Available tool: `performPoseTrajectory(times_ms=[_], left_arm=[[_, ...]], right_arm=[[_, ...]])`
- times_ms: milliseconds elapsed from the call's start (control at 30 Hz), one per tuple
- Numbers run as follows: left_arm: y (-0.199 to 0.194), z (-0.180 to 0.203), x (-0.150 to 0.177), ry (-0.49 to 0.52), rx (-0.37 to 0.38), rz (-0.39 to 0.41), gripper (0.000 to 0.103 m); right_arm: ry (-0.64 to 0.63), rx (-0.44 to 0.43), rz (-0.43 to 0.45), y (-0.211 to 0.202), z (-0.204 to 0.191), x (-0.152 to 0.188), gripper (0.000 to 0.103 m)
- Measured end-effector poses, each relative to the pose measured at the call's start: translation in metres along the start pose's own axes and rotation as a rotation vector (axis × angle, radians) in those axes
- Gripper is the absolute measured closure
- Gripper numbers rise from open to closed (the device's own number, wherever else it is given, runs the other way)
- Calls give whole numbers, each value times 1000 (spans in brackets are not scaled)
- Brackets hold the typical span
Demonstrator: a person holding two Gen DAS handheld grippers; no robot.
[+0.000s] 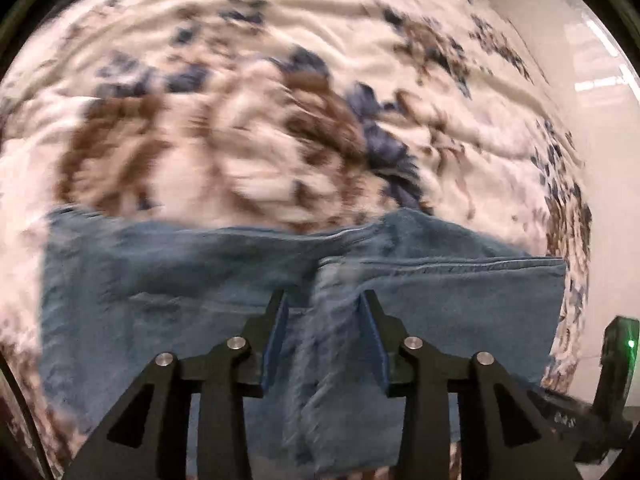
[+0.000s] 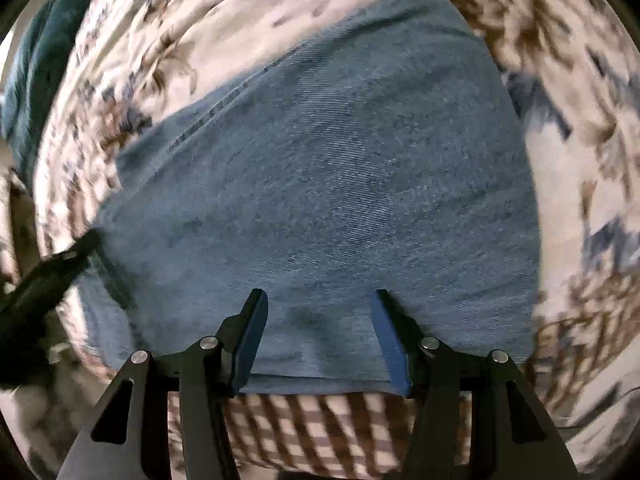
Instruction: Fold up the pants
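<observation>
- Left wrist view has my left claw (image 1: 324,300) pointing steeply down over the blue denim pants (image 1: 180,280), which lie on a floral bedspread (image 1: 280,80); its jaws stand narrow, with a ridge of denim running up between them, but blur keeps me from telling whether the pads press it.
- Right wrist view shows my right claw (image 2: 319,300) with its jaws wide apart and nothing gripped; a flat panel of the pants (image 2: 340,160) spreads far of it, with its near edge lying between the pads.
- I judge the pants already folded at least 1 time, so the step in hand is regripping for another fold.
- Next I need both claws closed on the near edge, then carried together toward the far edge.
</observation>
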State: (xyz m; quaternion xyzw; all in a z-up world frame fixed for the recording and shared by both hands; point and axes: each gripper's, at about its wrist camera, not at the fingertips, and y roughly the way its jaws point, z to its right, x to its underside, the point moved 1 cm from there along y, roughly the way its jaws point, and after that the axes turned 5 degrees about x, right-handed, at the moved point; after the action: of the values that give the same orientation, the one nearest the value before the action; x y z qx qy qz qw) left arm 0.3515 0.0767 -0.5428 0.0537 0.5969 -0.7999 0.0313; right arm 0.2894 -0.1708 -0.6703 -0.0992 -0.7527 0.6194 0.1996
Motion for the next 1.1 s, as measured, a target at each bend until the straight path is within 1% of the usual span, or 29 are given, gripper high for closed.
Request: performPoseTrajectory(times_ms=[33,67,100,133,167,200,233,300,333,367,400,467,533,567,633,667,800,867,933,967,1033,1067,1100], left_arm=[[-11,-7,5,-10,-16,17,62],[-26,-17,12,-20,-32,54,51],[-31,-20,16,-17,-37,63,40],[-31,-21,19,-17,-56,58,16],[-39,-34,28,-39,-92,64,8],[-35,-35,29,-58,-101,70,8],[-36,-45,34,-87,-114,70,8],[-41,-75,44,-174,-128,70,8],[-43,-91,49,-228,-112,72,8],[-41,-98,51,-265,-94,72,8],[-42,-121,59,-357,-70,77,8],[-42,-154,71,-496,3,93,8],[-43,-176,81,-607,37,120,8],[-43,-190,87,-675,62,146,8],[-42,-207,95,-774,101,180,8],[-40,-212,97,-802,118,185,8],[-11,-238,115,-982,237,162,8],[1,-246,120,-1035,276,172,9],[2,-247,119,-1051,297,193,9],[4,-247,118,-1065,317,213,9],[2,-246,118,-1114,400,285,10],[-1,-243,122,-1153,449,345,10],[-3,-240,126,-1175,490,388,10]], right_arm=[[-30,56,15,-3,-5,1,34],[-66,111,39,-6,-11,2,27],[-102,157,65,-10,-18,4,21],[-129,191,87,-13,-24,6,21],[-163,225,108,-17,-32,8,21],[-182,239,117,-18,-38,10,21],[-197,245,126,-20,-44,12,19],[-232,250,141,-24,-57,18,16],[-247,252,150,-26,-64,20,16],[-260,251,158,-27,-70,23,16],[-271,248,159,-27,-76,25,16],[-290,241,157,-27,-88,30,16],[-295,241,151,-24,-101,32,16],[-301,236,142,-21,-106,34,16],[-300,225,127,-17,-116,37,16],[-298,219,119,-15,-121,38,16],[-312,201,84,-4,-135,46,16],[-324,206,80,1,-141,49,16],[-324,205,67,7,-145,51,16],[-321,201,56,11,-146,51,16],[-309,190,43,17,-149,49,16],[-304,192,39,19,-149,49,16],[-303,195,36,22,-150,49,16]])
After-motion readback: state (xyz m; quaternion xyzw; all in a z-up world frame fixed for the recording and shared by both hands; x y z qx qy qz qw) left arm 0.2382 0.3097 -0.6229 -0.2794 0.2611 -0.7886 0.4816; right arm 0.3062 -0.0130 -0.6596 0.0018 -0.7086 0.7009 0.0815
